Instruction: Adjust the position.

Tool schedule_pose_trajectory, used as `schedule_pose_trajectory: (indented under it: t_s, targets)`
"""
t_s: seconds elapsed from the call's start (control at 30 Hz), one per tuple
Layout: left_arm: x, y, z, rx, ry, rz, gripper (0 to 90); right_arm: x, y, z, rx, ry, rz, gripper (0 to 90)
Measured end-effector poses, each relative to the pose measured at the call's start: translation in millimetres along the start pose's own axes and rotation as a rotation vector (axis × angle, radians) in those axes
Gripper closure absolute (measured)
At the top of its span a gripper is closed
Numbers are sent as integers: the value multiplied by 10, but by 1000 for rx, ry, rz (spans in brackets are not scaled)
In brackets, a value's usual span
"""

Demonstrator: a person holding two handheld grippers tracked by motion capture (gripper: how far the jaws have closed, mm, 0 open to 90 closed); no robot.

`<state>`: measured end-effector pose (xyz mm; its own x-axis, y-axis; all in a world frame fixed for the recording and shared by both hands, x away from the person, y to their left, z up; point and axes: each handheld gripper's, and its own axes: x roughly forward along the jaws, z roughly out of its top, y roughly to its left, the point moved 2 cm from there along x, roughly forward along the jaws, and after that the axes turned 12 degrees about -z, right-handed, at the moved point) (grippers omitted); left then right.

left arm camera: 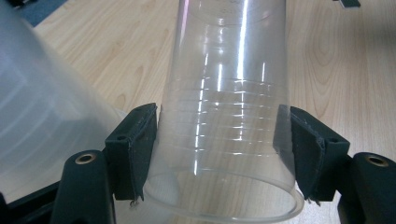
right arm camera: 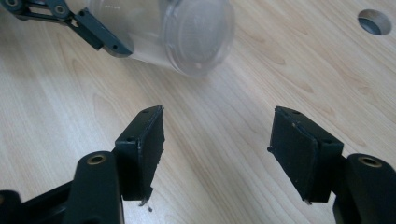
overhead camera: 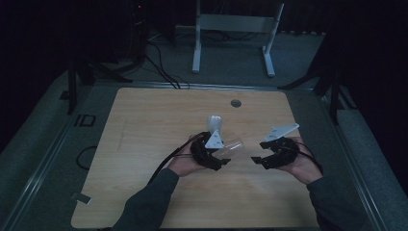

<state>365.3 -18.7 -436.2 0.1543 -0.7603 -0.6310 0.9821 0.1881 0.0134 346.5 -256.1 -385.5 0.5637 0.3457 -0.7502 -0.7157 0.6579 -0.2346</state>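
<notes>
— Honestly, what worries you most right now?

— Crushing. The left gripper point(overhead camera: 217, 161) is clenched on a clear plastic cup point(left arm camera: 224, 121), with both pads pressed flat against the thin wall near the rim. That wall looks flimsy, so any harder squeeze could buckle it or make the cup pop out sideways.

— And the other hand?

— The right gripper point(right arm camera: 217, 151) is released, its jaws standing apart with nothing but bare wooden table point(right arm camera: 224, 93) between them. It hangs near the cup's closed bottom but is not touching it. If it closes in off-centre, I'd judge it could knock the cup loose from the left pads instead of taking it.

— Where exactly is the cup, then?

— In the high view it lies on its side in the air over the middle of the table, the rim end caught between the left jaws, the bottom pointing across toward the right gripper. From the right gripper view the round bottom sits above and to the left of its open jaws, well short of them.

— Anything else close by?

— A second, cloudier white cup point(overhead camera: 214, 123) stands just behind the left gripper. A careless swing of that hand could tip it over. There's also a round hole point(overhead camera: 235, 103) in the tabletop farther back, well clear.
</notes>
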Motion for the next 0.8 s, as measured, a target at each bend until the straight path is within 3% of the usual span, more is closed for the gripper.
schedule_pose_trajectory:
  t_s: [0.8]
  targets:
    - [130,-103,-29,61,78,-40,316,42,128,73,-189,77,20,347]
